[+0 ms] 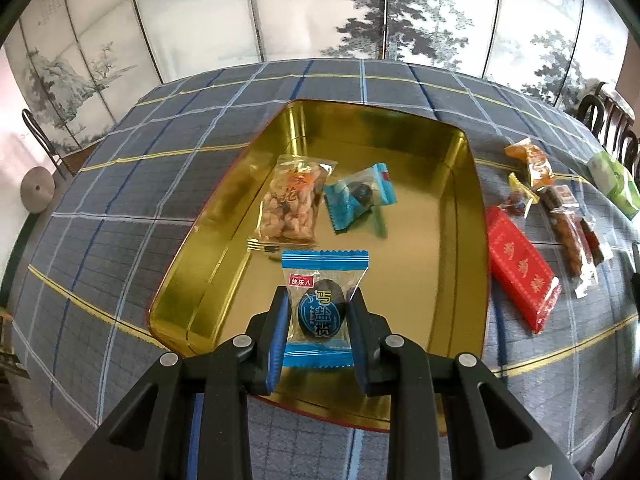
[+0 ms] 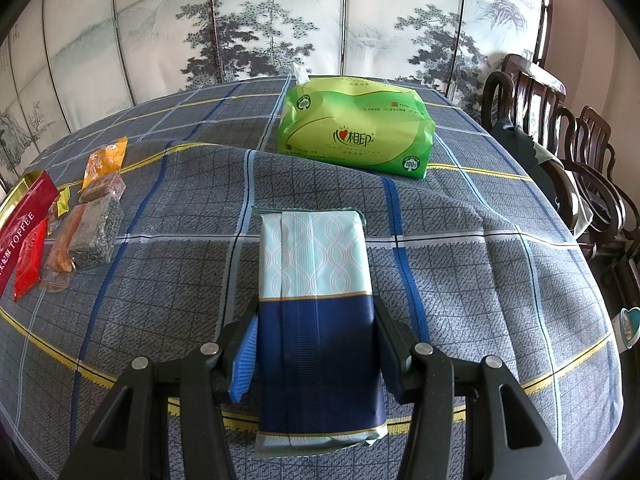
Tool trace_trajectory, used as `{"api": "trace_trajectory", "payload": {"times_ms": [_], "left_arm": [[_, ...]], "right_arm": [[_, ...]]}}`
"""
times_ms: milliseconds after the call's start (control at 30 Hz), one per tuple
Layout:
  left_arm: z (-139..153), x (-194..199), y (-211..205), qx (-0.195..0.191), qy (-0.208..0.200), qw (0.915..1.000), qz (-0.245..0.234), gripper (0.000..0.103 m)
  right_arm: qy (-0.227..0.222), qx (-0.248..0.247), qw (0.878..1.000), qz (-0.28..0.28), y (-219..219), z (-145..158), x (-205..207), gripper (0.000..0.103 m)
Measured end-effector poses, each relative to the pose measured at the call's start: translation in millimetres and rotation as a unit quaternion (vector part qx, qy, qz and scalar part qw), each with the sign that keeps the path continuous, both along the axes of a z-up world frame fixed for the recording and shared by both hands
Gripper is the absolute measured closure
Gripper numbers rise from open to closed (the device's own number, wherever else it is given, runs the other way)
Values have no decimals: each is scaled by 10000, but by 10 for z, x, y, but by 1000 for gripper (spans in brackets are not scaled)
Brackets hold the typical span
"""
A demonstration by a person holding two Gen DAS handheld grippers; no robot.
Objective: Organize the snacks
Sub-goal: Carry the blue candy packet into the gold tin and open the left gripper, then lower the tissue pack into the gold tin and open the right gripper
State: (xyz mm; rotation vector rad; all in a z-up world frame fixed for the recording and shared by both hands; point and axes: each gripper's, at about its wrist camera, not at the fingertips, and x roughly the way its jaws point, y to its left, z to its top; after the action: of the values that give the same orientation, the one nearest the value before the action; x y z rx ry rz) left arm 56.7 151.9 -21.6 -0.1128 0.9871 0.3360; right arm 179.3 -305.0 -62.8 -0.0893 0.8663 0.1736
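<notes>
My left gripper (image 1: 319,312) is shut on a blue-edged clear packet with a dark plum (image 1: 322,308), held above the near end of a gold tin (image 1: 468,184). In the tin lie a clear bag of brown snacks (image 1: 292,200) and a second blue plum packet (image 1: 360,194). My right gripper (image 2: 316,340) is shut on a navy and pale-blue tissue pack (image 2: 316,304), low over the checked tablecloth (image 2: 480,280). Loose snacks lie right of the tin: a red packet (image 1: 520,272), an orange packet (image 1: 534,162) and several small bars (image 1: 568,236).
A green tissue pack (image 2: 356,128) sits at the back of the table in the right wrist view. The snack pile (image 2: 80,220) and a red toffee box (image 2: 24,216) lie at its left. Dark wooden chairs (image 2: 560,140) stand to the right. A painted folding screen (image 1: 320,12) stands behind the table.
</notes>
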Motion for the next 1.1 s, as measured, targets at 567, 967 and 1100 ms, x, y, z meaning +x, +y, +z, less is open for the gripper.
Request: {"api": "trace_trajectory", "payload": {"times_ms": [567,967,1100], "left_arm": [[-80,39,193,98,-150,9998,20,76],[-16,7,284,426,-611,9972,-23,48],[12,-43,271,532,-836,9950,-155,41]], "right_arm": [[-2,-10,10000,-31,-3,2,-4,52],[-7,-42,9999,-146,-39,12,-20,51],[-7,-53,9998,-191,-53,15,-20,51]]}}
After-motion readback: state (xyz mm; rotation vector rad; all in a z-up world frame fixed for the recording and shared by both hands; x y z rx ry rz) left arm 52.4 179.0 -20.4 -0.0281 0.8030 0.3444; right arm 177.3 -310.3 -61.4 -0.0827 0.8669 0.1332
